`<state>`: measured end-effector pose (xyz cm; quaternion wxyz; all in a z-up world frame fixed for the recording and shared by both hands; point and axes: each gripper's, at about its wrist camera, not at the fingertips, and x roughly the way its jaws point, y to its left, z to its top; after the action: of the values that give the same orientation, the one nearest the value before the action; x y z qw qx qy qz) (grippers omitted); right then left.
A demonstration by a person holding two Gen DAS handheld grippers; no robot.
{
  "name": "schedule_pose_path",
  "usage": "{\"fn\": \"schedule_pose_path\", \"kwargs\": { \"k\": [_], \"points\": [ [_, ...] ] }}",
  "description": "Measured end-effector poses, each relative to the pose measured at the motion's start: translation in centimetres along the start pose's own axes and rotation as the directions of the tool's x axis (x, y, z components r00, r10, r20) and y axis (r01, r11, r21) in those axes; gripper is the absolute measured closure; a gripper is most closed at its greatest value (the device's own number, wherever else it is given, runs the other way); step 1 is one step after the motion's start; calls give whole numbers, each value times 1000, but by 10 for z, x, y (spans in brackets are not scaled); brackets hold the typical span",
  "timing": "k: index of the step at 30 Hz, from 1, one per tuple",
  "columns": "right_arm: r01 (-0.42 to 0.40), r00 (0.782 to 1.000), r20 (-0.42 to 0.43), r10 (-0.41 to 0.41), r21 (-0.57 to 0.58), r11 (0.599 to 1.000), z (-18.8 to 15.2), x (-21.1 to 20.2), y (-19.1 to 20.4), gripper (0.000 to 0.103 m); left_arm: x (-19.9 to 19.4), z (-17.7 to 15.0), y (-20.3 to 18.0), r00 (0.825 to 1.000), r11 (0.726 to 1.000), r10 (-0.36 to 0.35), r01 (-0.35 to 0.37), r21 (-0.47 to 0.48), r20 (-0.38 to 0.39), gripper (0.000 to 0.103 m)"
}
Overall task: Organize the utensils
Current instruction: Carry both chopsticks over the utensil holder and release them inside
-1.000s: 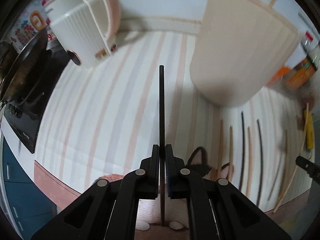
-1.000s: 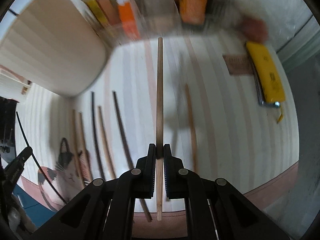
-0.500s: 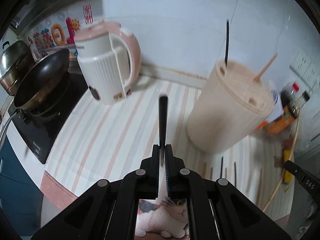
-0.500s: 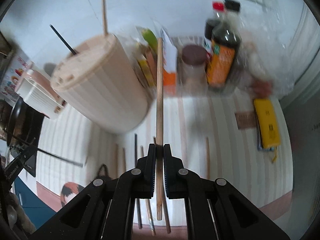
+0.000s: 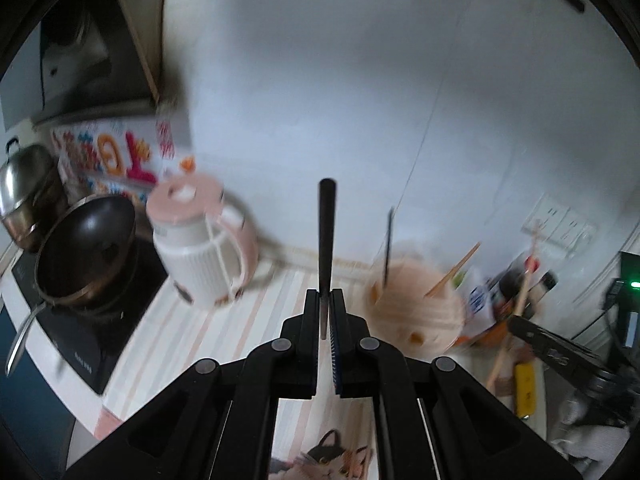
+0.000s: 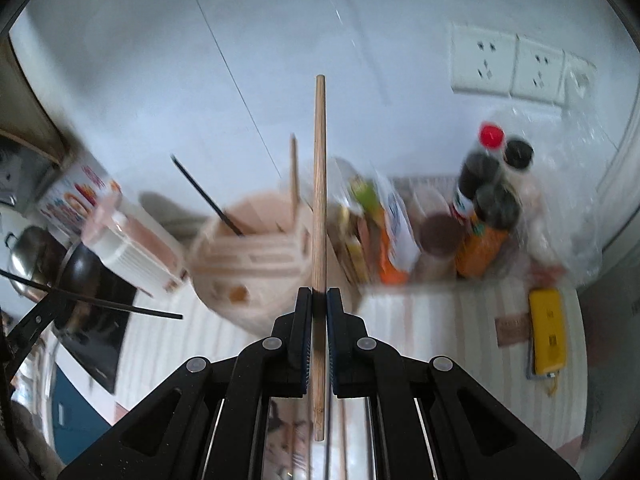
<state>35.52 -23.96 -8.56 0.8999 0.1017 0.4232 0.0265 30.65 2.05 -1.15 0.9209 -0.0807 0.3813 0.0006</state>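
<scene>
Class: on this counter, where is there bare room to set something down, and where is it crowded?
Free: the striped mat between kettle and chopstick holder; also the stretch between holder and yellow object. Crowded: bottles and packets along the wall, and the stove with its wok.

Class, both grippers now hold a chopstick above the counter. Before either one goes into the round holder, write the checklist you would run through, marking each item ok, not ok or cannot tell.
1. Left gripper clamped on the black chopstick: ok.
2. Right gripper clamped on the wooden chopstick: ok.
3. Chopstick holder upright on the counter: ok.
4. A free hole in its lid: cannot tell, the view is blurred.
5. Either chopstick tip lined up over the lid: not ok, both point at the wall.
6. Kettle clear of the holder: ok.
</scene>
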Motion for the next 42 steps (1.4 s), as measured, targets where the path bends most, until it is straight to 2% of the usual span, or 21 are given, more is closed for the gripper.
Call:
{"fn": "schedule_pose_path", "kwargs": {
  "k": [6, 14, 24, 33, 36, 38, 39, 40, 42],
  "points": [
    [-8, 998, 62, 9, -10, 1000, 44, -4, 13, 96, -27, 38, -14, 996, 998, -64, 63, 12, 63, 101],
    [-70, 988, 142, 62, 49, 996, 86, 14, 16, 96, -4, 63, -45, 992, 994, -109, 106, 38, 62, 101],
    [-40, 980, 195, 27, 65, 997, 105, 59, 19, 96, 54, 76, -77, 988, 984, -156, 157, 85, -15, 101],
    [-24, 979, 203, 15, 43, 999, 104, 89, 17, 96, 93, 74, -78, 983, 983, -147, 158, 98, -108, 101],
    [-37, 980, 196, 32, 24, 999, 100, 93, 19, 95, 105, 71, -75, 972, 980, -159, 176, 90, -171, 100],
    [-39, 982, 183, 36, 12, 999, 98, 91, 19, 94, 109, 70, -72, 965, 982, -163, 179, 63, -205, 97],
    [-47, 983, 178, 44, 10, 999, 97, 89, 18, 88, 105, 69, -73, 965, 983, -157, 173, 59, -209, 97],
    [-46, 983, 180, 43, 12, 999, 96, 86, 17, 78, 102, 69, -72, 969, 986, -141, 157, 63, -202, 96],
    [-52, 981, 189, 48, 21, 998, 94, 75, 12, 67, 92, 69, -69, 978, 989, -112, 127, 77, -178, 93]
  ]
}}
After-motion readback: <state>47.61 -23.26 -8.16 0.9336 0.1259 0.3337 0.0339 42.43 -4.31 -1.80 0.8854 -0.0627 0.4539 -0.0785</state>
